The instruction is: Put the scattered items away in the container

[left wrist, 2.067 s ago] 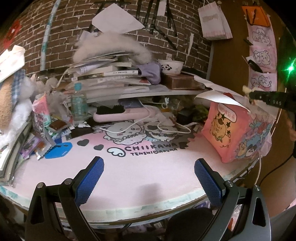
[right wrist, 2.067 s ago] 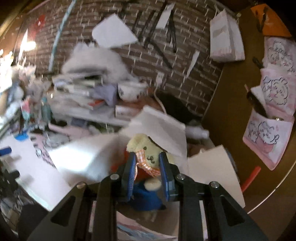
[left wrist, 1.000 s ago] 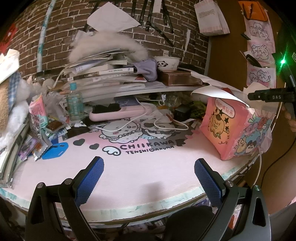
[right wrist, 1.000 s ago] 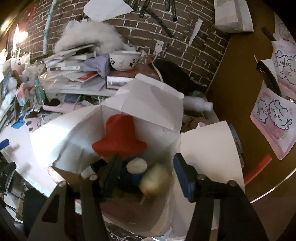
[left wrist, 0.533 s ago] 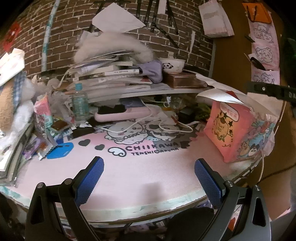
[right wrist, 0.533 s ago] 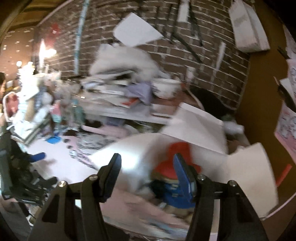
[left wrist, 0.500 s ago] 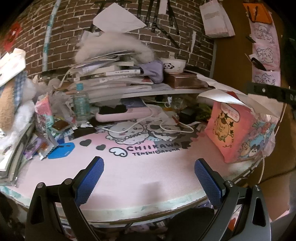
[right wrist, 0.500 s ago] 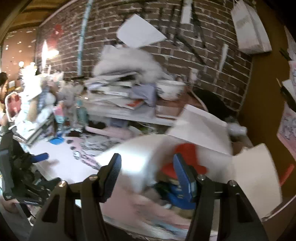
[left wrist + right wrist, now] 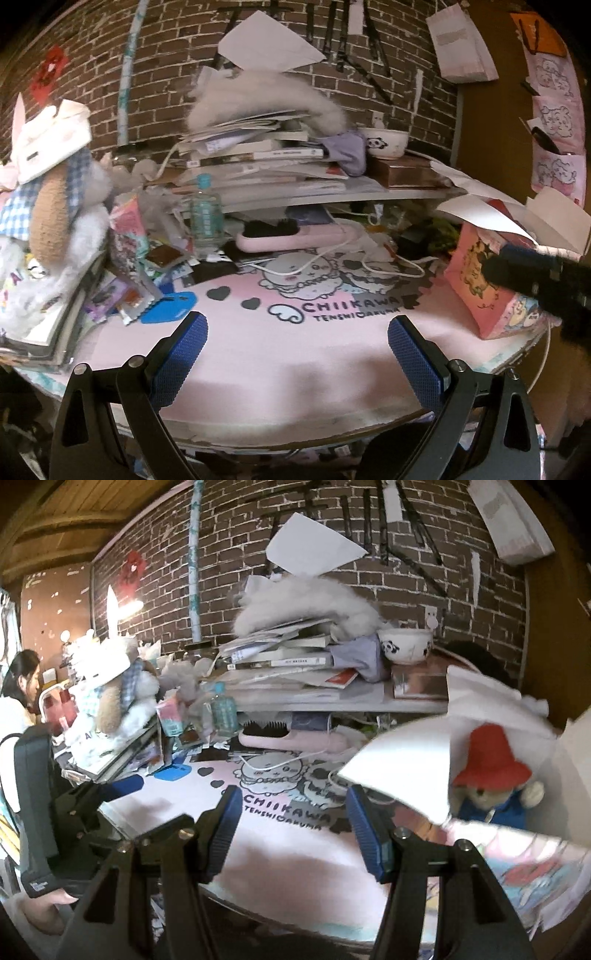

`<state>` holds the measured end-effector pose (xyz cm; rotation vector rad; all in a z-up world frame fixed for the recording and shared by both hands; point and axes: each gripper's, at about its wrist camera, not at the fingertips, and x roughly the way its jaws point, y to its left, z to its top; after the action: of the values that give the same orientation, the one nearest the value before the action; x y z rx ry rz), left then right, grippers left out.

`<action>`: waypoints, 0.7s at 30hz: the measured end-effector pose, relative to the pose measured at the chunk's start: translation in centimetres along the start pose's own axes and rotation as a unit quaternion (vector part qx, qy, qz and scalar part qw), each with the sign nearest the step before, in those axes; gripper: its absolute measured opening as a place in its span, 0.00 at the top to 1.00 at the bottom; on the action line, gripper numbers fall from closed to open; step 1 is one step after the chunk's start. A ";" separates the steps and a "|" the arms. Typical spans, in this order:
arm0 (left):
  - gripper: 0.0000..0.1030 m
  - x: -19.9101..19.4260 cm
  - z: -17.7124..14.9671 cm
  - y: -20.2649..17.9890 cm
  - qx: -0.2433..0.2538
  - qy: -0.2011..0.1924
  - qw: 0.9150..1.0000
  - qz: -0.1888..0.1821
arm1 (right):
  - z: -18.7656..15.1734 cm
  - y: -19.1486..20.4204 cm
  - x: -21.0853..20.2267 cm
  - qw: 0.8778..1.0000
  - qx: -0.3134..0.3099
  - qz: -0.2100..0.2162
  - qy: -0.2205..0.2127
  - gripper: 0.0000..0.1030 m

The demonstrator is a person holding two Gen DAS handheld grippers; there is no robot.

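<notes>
Right tool (image 9: 293, 829) wide and empty now, blue pads spread, hovering over the pink printed desk mat (image 9: 280, 834). A moment ago clamped on the plush bear; released since, then swung leftward away from the drop. Plush bear in red hat and blue coat (image 9: 489, 779) now off to the right of that tool, sitting inside the pink cartoon-printed paper bag (image 9: 517, 867), framed by the bag's white flaps, upright with the face showing. One item down, by the look of it.

Left tool (image 9: 297, 349) equally wide, holding nothing, parked low at the near edge of the desk, barely moved across these seconds. Same paper bag (image 9: 480, 291) ahead and to its right, with the right tool's dark body crossing in front of it at the frame edge.

Meaning for the job: drop done, right side free to fetch again. Plenty left, judging from the clutter ahead and left of both tools: flat blue plastic tag (image 9: 168, 312), crinkled snack packets (image 9: 131, 306), clear water bottle with teal cap (image 9: 205, 221), pink hairbrush with black bristles (image 9: 291, 234). Blue tag looks the likeliest next pick, lying flat and closest to the left tool; thin profile could make the pinch awkward against the soft mat.
</notes>
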<state>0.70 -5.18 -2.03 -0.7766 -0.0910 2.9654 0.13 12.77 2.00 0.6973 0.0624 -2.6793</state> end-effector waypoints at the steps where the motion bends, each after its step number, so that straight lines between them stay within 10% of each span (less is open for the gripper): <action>1: 0.05 0.0 0.1 0.1 -0.001 0.000 1.000 0.002 | -0.3 0.0 0.2 1.000 0.005 0.002 0.004 0.46; 21: 0.05 0.4 0.3 -1.7 0.019 0.019 0.999 0.040 | -3.8 -1.3 3.4 0.992 0.040 -0.103 0.066 0.38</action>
<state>0.28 -3.51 -1.87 -0.8518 -0.0024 3.0149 -1.29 13.31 -3.01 0.9389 0.0660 -2.8410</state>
